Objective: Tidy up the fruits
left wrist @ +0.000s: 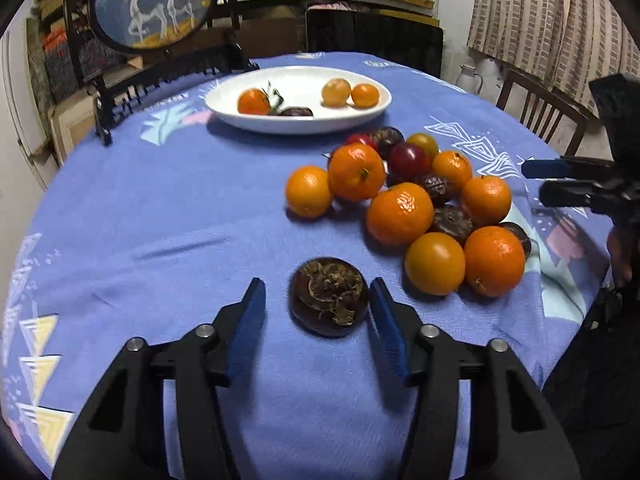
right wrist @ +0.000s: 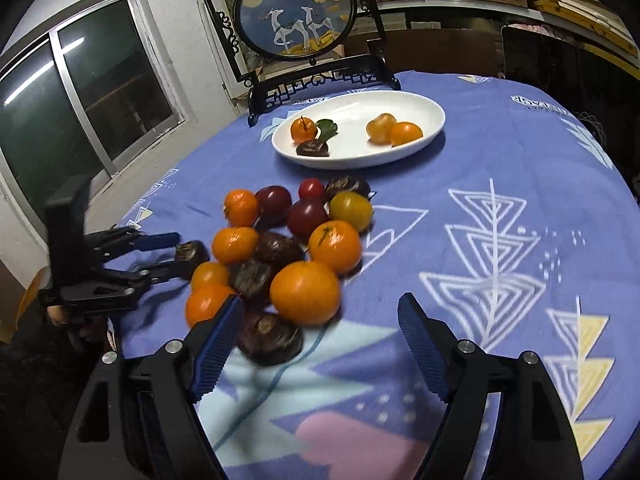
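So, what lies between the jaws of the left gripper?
In the left wrist view, one dark brown fruit sits on the blue tablecloth between the open jaws of the left gripper, with cloth showing at each side.

The dark brown, flattened fruit [right wrist: 270,338] nearest the right wrist camera was smeared by motion blur, so its surface detail could not be read. The large orange mandarin [right wrist: 305,293] behind it was blurred along its lower edge. In the left wrist view, the dark brown fruit at the right end of the pile [left wrist: 519,236] was mostly hidden behind an orange mandarin [left wrist: 494,266]. The dark fruit on the white oval plate [left wrist: 296,112] was partly hidden by the plate's near rim [left wrist: 288,126]. The right gripper [left wrist: 534,182] was cut off by the picture's right edge. The round embroidered blue screen [left wrist: 154,2] was cut off at the top edge.
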`<state>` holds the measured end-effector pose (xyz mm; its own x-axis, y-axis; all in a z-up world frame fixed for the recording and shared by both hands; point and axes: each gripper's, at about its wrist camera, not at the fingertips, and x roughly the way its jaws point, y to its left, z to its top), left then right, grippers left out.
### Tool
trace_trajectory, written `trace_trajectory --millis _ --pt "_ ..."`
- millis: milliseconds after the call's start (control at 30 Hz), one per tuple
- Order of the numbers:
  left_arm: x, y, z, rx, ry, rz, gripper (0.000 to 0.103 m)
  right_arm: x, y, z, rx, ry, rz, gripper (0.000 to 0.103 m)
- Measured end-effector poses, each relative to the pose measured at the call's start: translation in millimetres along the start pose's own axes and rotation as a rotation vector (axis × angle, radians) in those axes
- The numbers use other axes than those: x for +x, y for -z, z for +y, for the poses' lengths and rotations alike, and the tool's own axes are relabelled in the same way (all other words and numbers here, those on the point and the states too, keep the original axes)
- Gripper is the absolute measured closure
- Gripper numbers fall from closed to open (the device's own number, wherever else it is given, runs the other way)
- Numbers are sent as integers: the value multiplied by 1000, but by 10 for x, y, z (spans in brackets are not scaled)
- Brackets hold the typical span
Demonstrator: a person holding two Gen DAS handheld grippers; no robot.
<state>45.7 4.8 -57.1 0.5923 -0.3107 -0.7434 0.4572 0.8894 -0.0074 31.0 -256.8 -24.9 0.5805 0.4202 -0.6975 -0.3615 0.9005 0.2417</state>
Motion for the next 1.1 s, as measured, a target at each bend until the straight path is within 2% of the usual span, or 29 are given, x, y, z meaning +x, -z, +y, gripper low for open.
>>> trace_trajectory --millis 167,467,600,633,733,767,933,1100 --pt "139 -11 -72 6 -26 10 59 -15 71 10 18 -3 -2 23" --pt "26 31 91 -83 1 -27 60 205 17 340 -107 48 23 23" --pt "-6 49 81 -86 6 -29 60 370 -84 204 -12 48 46 23" --pt "-15 53 79 -86 6 -31 60 400 -89 154 19 37 53 25" --pt "-42 55 86 -88 8 -38 60 506 -67 -43 129 -62 89 56" --pt "-47 49 91 -90 8 -40 60 509 -54 -78 151 -83 86 56" --pt "-118 -22 106 -107 13 -63 60 327 -48 38 103 -102 32 56" --pt "-289 -282 83 -93 30 -120 60 -26 -244 19 85 -110 -42 56"
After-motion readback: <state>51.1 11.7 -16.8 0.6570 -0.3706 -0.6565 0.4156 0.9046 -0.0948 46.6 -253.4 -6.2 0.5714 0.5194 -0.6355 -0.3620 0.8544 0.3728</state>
